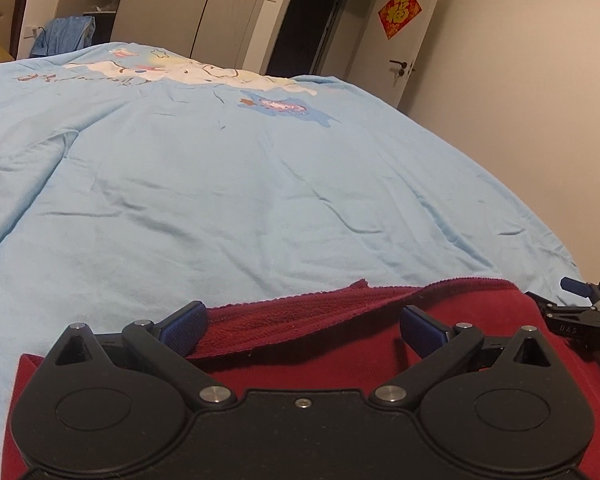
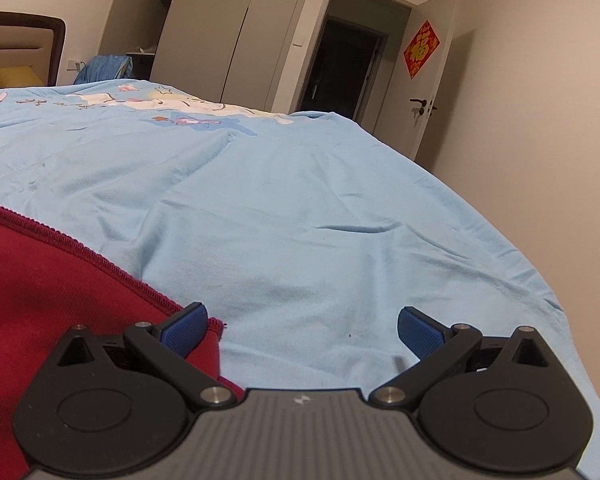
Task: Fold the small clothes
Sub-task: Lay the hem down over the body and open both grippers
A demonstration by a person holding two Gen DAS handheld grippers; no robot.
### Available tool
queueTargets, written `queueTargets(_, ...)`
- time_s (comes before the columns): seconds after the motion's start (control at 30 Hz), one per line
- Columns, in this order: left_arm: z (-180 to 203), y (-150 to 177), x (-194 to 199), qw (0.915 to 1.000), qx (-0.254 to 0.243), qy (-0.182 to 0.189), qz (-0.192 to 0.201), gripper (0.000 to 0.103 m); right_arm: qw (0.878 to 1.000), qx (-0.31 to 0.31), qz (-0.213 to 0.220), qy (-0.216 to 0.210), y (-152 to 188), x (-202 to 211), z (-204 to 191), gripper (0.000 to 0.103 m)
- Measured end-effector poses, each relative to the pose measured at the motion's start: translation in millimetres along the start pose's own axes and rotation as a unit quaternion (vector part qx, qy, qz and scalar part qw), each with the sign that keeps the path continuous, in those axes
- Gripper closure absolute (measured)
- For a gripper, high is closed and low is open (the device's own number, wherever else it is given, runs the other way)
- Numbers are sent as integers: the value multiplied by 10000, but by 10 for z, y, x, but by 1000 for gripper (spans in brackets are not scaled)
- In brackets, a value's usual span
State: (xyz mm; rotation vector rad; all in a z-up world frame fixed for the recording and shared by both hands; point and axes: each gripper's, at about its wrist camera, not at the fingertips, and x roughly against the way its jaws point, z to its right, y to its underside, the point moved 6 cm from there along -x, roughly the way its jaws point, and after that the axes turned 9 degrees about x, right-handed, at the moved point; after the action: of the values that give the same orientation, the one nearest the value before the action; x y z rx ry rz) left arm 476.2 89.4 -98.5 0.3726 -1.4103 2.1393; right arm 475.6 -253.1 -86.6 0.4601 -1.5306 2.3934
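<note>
Here both tongs, left (image 1: 304, 330) and right (image 2: 302, 330), spread wide; red garment (image 1: 340, 332) apparently ungripped.

bedroom | bed (image 1: 260, 168) (blue cartoon quilt) | wardrobe (image 2: 204, 32) | door (image 2: 432, 80)

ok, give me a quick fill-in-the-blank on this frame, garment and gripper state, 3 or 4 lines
1. The garment on the bed is dark ____ in colour.
2. The left hand-held gripper has its jaws ____, with nothing clamped between them.
3. The garment lies on a light ____ bedsheet.
4. In the right wrist view, the garment's corner sits by the ____ finger of the right hand-held gripper.

Missing words: red; open; blue; left
</note>
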Motion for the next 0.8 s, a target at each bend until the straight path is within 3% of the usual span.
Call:
queueTargets(0.1, 46, -26, 101, 9997, -80, -38, 248, 1, 10000, 41, 44, 55, 6, 18, -12, 0)
queueTargets(0.27, 194, -57, 420, 9929, -427, -162, 1097, 1, 9999, 36, 72, 66, 7, 28, -10, 0)
queueTargets(0.37, 303, -19, 543, 9892, -667, -72, 1303, 1, 9999, 39, 78, 74, 5, 35, -16, 0)
queueTargets(0.43, 388, 27, 547, 9909, -762, 176, 1092, 1, 9999, 40, 86, 79, 5, 38, -18, 0)
queueTargets(0.5, 426, 105, 441, 9945, -770, 498, 497, 1, 9999, 41, 88, 82, 7, 40, -20, 0)
queueTargets(0.6, 341, 201, 221, 9978, -597, 260, -101, 1, 9999, 31, 90, 76, 8, 40, -19, 0)
queueTargets(0.8, 184, 216, 161, 9987, -178, 455, -157, 1, 9998, -189, 67, -88, 24, 18, 40, 0)
